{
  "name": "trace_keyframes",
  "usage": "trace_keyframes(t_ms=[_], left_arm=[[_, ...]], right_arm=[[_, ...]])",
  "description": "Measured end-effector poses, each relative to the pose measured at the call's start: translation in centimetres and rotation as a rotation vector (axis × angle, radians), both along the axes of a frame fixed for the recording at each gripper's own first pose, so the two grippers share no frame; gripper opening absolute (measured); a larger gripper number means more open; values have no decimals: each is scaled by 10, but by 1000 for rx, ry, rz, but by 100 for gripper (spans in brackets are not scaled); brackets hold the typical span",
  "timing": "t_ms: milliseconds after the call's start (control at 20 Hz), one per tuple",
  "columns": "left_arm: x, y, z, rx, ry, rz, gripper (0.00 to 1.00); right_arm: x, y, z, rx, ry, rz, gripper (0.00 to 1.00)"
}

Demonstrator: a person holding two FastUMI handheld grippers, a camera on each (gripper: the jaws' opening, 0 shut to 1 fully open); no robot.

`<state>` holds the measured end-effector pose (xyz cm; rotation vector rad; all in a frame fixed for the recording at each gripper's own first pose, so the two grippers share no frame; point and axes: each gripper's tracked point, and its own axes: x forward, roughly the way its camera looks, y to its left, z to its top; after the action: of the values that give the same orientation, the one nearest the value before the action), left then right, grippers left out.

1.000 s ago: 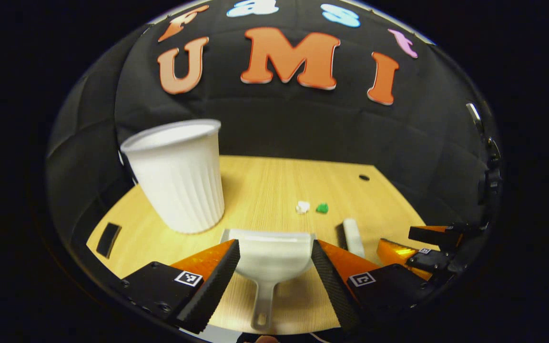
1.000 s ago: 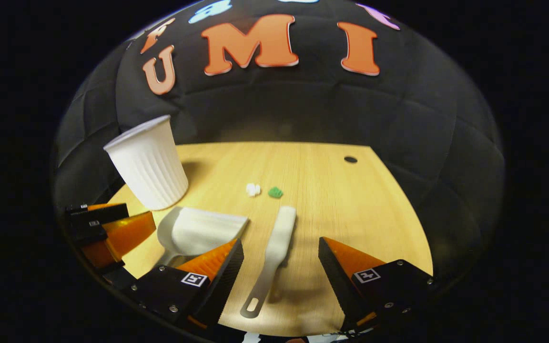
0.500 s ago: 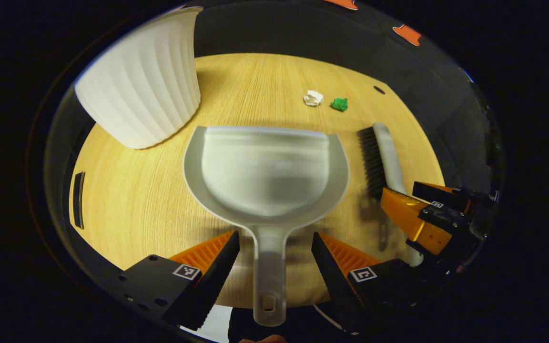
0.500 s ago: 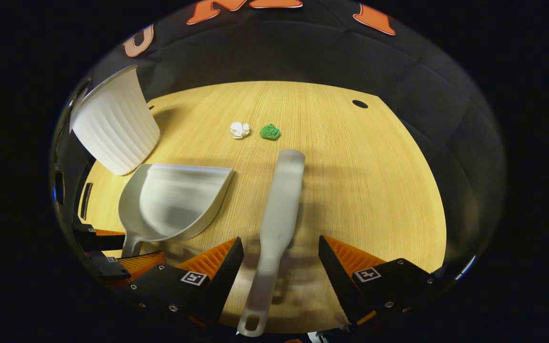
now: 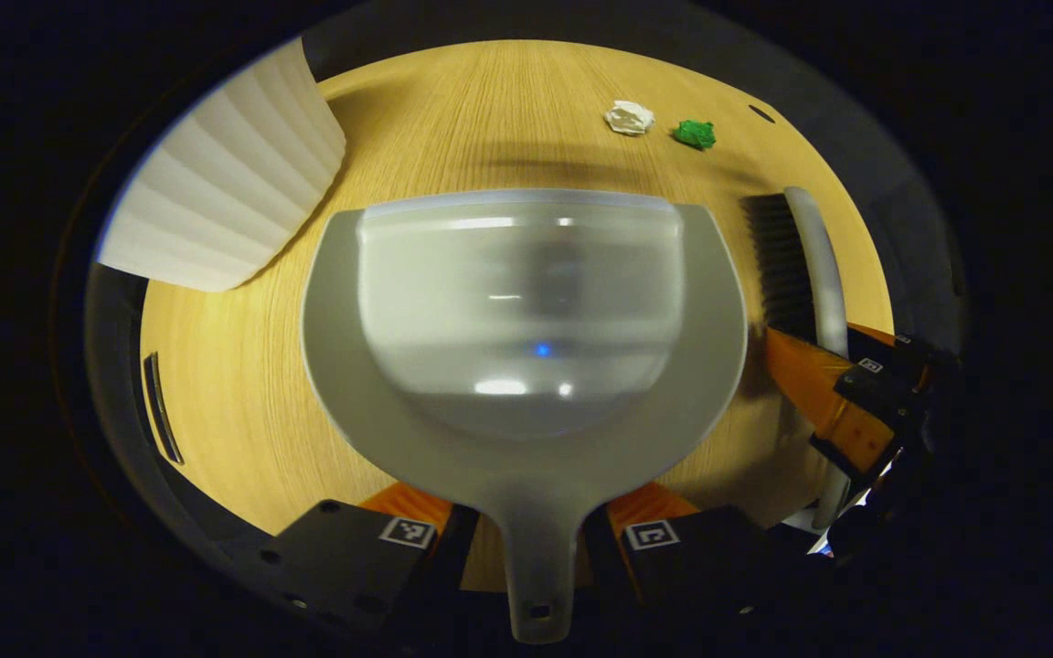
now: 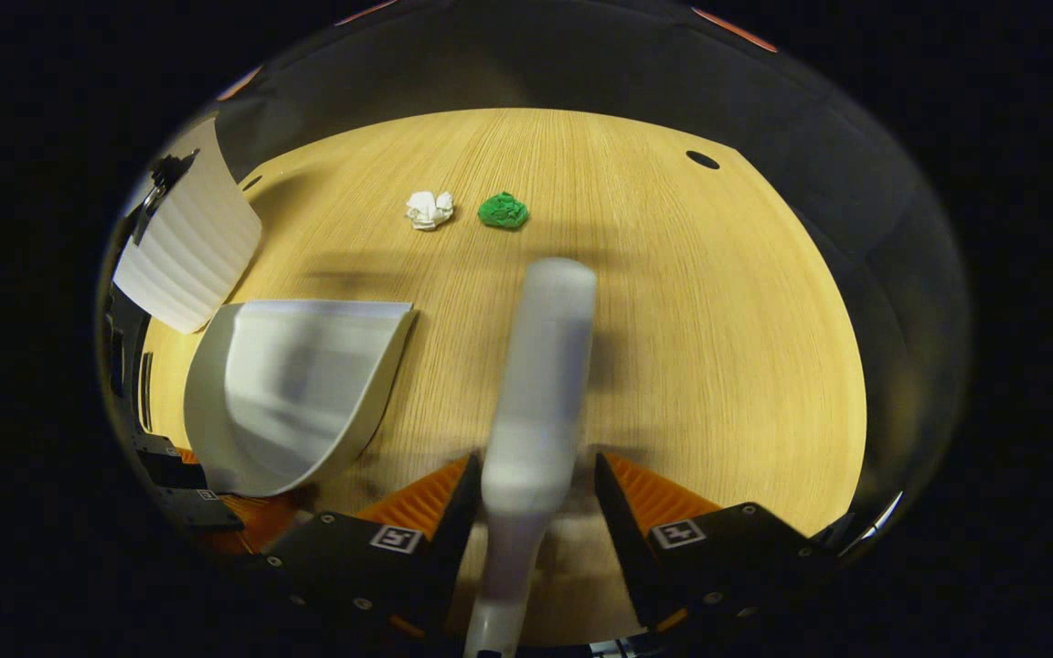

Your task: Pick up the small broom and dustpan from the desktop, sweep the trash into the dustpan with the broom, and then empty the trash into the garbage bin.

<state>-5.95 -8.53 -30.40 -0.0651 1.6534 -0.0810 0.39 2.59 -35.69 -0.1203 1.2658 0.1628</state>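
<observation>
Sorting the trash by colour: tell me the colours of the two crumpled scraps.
One white scrap, one green scrap; clearest in the right gripper view.

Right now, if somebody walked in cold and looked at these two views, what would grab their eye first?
Probably the big pale dustpan in the left gripper view, its handle running down between the left gripper fingers. Next, the broom lying lengthwise ahead of the right gripper, handle between its fingers. Beyond both, two small crumpled scraps, one white and one green, sit side by side on the wooden desktop.
</observation>
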Motion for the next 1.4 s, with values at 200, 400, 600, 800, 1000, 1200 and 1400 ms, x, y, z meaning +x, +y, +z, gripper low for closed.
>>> trace_keyframes(t_ms=[200,400,600,800,1000,1200,1400], left_arm=[[0,4,4,-15,3,-32,36],[11,11,13,-72,-50,-142,33],[28,35,33,-103,-98,-345,31],[49,55,42,-110,-68,-546,31],[64,55,34,-118,-10,-664,32],[72,52,28,-134,6,-698,31],[85,43,19,-144,-5,-786,32]], right_arm=[[0,7,-1,41,28,16,38],[18,-7,8,93,24,-1,30],[65,-18,11,102,2,56,29],[128,-28,11,53,-31,134,29],[167,-19,19,60,-18,237,29],[175,-4,0,45,29,363,29],[163,28,-2,88,32,598,28]])
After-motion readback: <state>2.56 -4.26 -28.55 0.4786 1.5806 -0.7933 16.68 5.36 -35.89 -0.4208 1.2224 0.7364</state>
